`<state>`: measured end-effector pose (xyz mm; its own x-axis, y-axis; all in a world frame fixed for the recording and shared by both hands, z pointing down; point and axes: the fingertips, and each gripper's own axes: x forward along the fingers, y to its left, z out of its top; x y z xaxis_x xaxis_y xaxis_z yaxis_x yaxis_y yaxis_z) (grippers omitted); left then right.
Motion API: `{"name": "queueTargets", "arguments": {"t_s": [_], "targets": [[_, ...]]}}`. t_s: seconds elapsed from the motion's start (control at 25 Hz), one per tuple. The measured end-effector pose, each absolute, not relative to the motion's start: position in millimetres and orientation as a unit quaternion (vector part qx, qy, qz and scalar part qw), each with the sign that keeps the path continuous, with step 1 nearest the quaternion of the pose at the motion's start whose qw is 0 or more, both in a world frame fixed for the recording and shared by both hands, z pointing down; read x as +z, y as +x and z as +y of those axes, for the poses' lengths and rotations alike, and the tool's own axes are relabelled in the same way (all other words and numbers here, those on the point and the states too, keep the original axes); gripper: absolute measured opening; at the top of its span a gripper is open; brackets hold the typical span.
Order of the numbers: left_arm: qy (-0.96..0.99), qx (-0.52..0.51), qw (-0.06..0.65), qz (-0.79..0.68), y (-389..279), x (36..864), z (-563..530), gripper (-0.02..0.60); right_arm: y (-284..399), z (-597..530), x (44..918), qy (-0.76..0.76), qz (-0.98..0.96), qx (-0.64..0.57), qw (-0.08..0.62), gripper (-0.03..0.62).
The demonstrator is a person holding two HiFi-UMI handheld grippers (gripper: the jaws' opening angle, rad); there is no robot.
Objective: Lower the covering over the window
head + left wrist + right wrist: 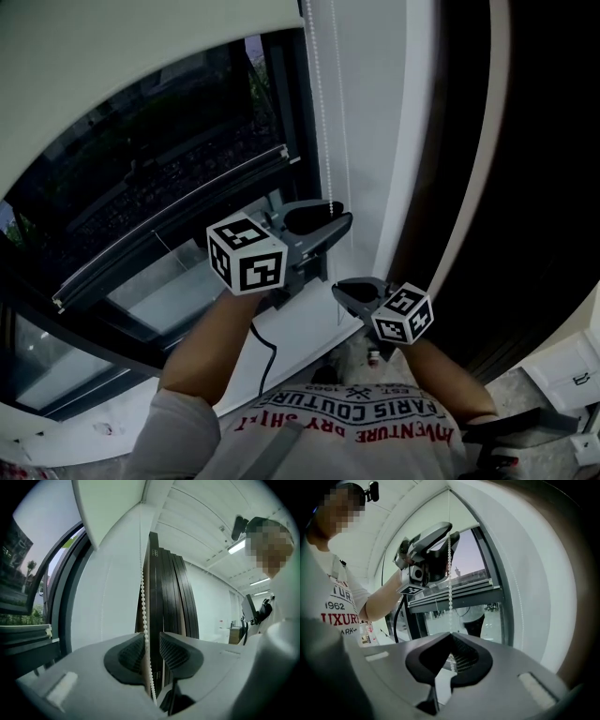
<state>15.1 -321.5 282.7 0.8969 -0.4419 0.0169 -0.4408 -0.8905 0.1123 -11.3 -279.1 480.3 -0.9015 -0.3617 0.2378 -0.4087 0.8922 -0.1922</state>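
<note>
A white roller blind (103,56) covers the top of the dark window (159,169). Its white bead chain (328,122) hangs down the right side of the window frame. My left gripper (336,214) is raised beside the chain and points level. In the left gripper view the left gripper (151,644) is open, with the bead chain (144,606) running between the pads, close to the left one. Lower down, my right gripper (339,287) is shut on the chain. In the right gripper view the bead chain (450,583) drops from the left gripper (449,532) into the closed right gripper (450,634).
Dark folded panels (168,588) stand right of the chain, with a dark frame (525,141) beside a white wall strip (384,112). A black cable (267,352) trails over the white sill (309,328). The person's printed white shirt (347,422) fills the bottom.
</note>
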Motion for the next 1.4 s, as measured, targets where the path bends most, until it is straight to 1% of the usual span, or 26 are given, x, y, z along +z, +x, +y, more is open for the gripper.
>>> {"name": "queueTargets", "arguments": {"t_s": [0.04,0.08,0.12,0.52,0.68,1.2,1.4], "targets": [[0.971,-0.004,0.058,-0.231,14.7,283.1,-322.5,0.095,-10.6,-280.2,480.5,0.2,-0.967,0.12,0.099,0.002],[0.97,-0.004,0.059,-0.234,13.9,283.3,-323.6,0.079,-10.4,-281.3,480.3,0.2,-0.967,0.12,0.099,0.002],[0.97,-0.003,0.06,-0.237,12.9,283.4,-325.1,0.023,-10.5,-282.5,479.8,0.201,-0.967,0.12,0.099,0.002],[0.967,-0.007,0.065,-0.246,7.8,288.0,-342.3,0.017,-9.1,-298.0,483.6,0.198,-0.967,0.129,0.092,0.002],[0.966,-0.009,0.065,-0.25,8.9,292.1,-345.4,0.015,-8.7,-300.7,487.7,0.187,-0.966,0.156,0.083,0.002],[0.955,0.057,0.107,-0.272,18.2,383.8,-340.5,0.015,-2.8,-273.1,571.6,0.166,-0.945,0.225,0.17,0.002],[0.944,0.065,0.156,-0.282,13.7,418.6,-329.9,0.017,4.0,-256.5,601.9,0.172,-0.933,0.249,0.192,0.002]]}}
